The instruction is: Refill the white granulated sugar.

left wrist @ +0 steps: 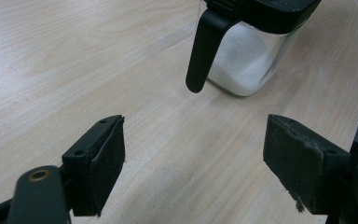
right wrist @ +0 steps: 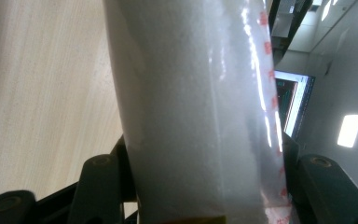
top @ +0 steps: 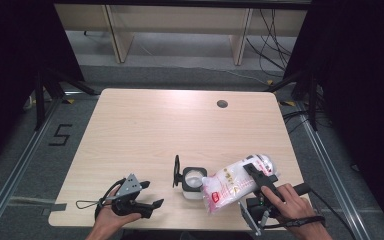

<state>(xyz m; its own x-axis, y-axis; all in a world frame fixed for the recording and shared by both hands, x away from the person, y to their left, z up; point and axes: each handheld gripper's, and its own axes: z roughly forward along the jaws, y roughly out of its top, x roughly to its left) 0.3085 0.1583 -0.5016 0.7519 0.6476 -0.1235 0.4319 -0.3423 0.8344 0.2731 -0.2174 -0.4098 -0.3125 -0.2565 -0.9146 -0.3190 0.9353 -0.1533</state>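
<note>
High view: right gripper (top: 254,169) clamped a white bag (top: 232,182), tilted over the open jar (top: 192,183) on the table (top: 180,125). Left gripper view: left gripper (left wrist: 193,158) released, jaws wide, jar (left wrist: 247,51) ahead. Right gripper view: bag (right wrist: 196,116) between both jaws

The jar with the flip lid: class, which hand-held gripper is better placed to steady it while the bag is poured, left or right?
Probably the left. The left hand-held gripper is open and empty, facing the jar. The right hand-held gripper is clamped on the bag tilted towards the jar.
</note>
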